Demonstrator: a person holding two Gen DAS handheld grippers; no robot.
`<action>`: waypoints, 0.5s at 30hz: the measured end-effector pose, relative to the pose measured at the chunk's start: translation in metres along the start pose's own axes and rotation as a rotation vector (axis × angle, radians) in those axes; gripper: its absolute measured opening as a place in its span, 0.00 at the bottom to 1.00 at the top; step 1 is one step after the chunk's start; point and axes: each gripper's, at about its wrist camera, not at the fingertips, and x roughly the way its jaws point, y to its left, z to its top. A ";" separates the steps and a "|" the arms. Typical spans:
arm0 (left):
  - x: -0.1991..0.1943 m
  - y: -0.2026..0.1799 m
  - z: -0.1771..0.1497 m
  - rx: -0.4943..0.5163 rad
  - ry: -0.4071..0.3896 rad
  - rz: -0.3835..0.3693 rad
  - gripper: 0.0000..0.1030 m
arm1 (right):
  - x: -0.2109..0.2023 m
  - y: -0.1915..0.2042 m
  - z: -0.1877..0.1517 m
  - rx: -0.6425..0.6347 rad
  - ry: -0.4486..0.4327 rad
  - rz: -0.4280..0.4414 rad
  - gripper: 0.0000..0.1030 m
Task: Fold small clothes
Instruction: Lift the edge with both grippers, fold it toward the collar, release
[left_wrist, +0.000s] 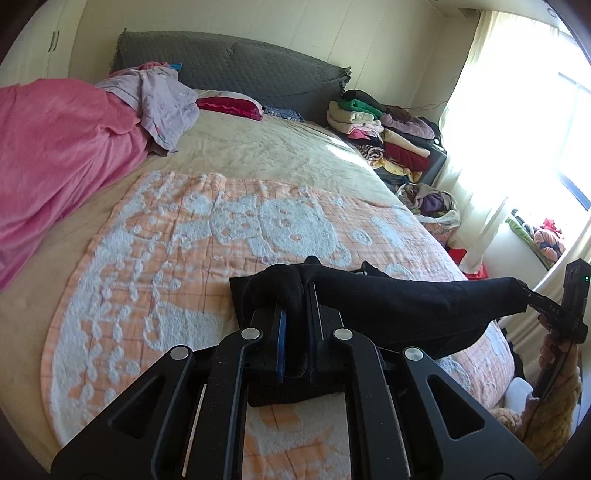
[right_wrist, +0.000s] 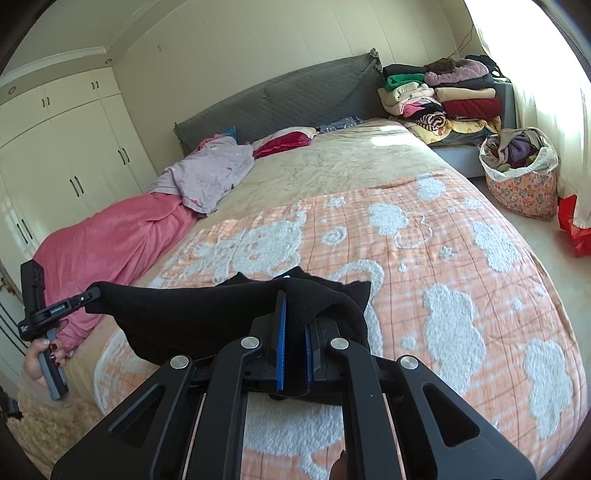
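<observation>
Nearest item: my left claw (left_wrist: 295, 295), fingers pressed together, pinching one end of a black garment (left_wrist: 388, 299). My right claw (right_wrist: 295, 317) likewise pinches the opposite end of the same black garment (right_wrist: 192, 314). I hold the garment stretched between both claws, sagging slightly in the middle, raised over the near part of an orange-and-white patterned blanket (right_wrist: 424, 258); whether its lower edge touches the blanket I cannot tell. That blanket lies spread on the bed (left_wrist: 277, 147). Far left: pink blanket (left_wrist: 62, 147), lilac garment (left_wrist: 162, 99). Far right: stacked folded clothes (right_wrist: 443, 96); a floral bag (right_wrist: 524, 184) of clothes stands on the floor.
</observation>
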 end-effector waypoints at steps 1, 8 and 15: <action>0.004 0.001 0.002 0.000 0.004 0.005 0.03 | 0.005 0.000 0.003 -0.003 0.005 -0.005 0.07; 0.037 0.009 0.010 0.002 0.055 0.045 0.03 | 0.038 -0.003 0.012 -0.035 0.061 -0.054 0.07; 0.071 0.018 0.003 -0.003 0.114 0.064 0.03 | 0.081 -0.020 0.009 -0.019 0.150 -0.102 0.07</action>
